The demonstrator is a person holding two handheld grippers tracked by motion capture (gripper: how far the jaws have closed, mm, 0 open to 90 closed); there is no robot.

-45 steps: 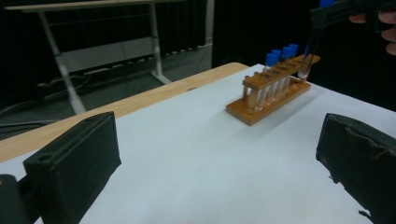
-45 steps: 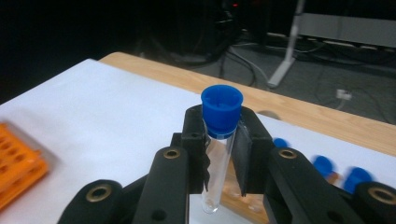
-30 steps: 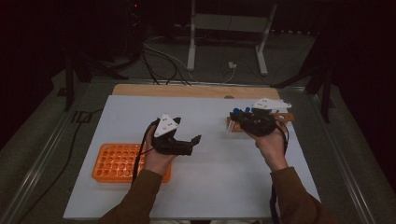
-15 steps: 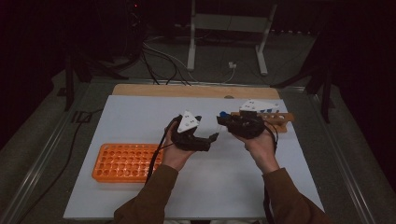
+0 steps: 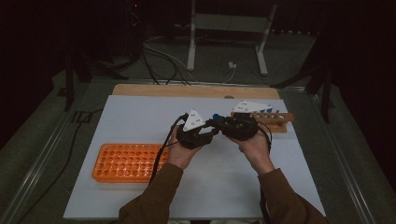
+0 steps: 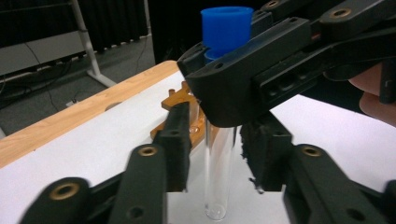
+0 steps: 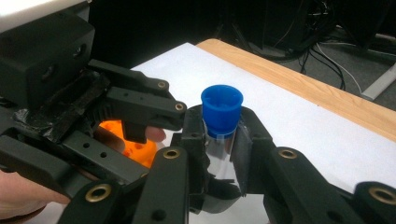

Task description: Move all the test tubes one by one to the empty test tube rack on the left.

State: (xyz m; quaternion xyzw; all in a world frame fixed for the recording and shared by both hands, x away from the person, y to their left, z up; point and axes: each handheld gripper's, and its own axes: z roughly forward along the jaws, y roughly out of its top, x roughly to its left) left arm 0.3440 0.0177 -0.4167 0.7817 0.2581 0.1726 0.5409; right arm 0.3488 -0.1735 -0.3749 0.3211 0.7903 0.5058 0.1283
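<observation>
Standing upright near the desk's far edge, blue-capped tube being clamped just under its cap by right tool, left tool having just been closing, pads bracketing the glass lower down.

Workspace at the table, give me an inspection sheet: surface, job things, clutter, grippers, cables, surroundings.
Surface: white sheet on the table, wooden strip along its far edge.
Job's things: clear test tube with blue cap, upright; orange rack near left; wooden rack far right.
Clutter: nothing seen.
Grippers: right gripper shut on the tube below its cap; left gripper has just been closing around the lower glass, a gap visible at one pad.
Cables: gripper cable; loose cables on the floor.
Surroundings: dark room, white stand behind.
</observation>
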